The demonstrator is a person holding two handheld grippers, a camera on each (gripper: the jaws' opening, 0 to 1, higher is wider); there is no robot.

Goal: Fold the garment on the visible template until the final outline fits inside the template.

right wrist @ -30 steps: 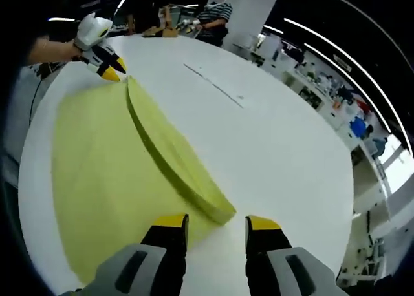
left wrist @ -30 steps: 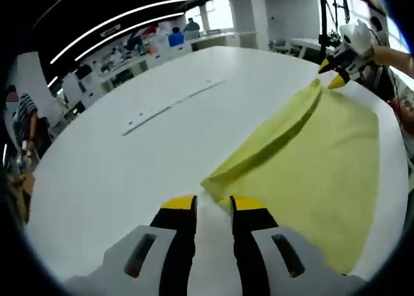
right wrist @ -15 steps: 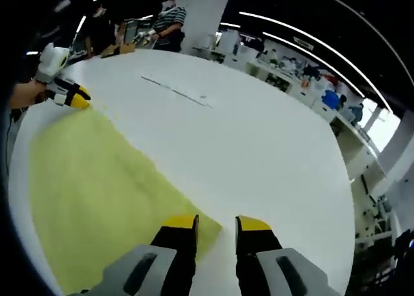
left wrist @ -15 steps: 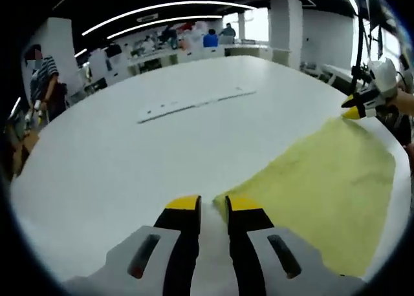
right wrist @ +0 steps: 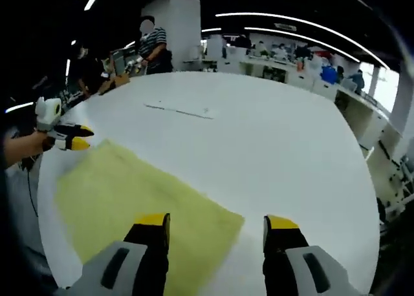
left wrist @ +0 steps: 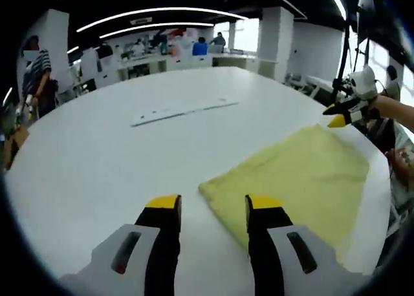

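Note:
A yellow garment lies flat and folded on the white table. In the left gripper view, my left gripper is open, just above the table, with the garment's near corner lying loose between its jaws. My right gripper hovers at the garment's far corner, held by a hand. In the right gripper view, my right gripper is open, and another corner of the garment reaches in between its jaws. The left gripper sits off the garment's far left corner.
A thin white strip lies on the table beyond the garment, the same strip showing in the right gripper view. A person in a striped shirt stands at the far edge. A dark stand rises behind the right gripper.
Both grippers were shut on the garment's edge and carried a raised fold across. The fold now lies flat, both pairs of jaws have opened and let go.

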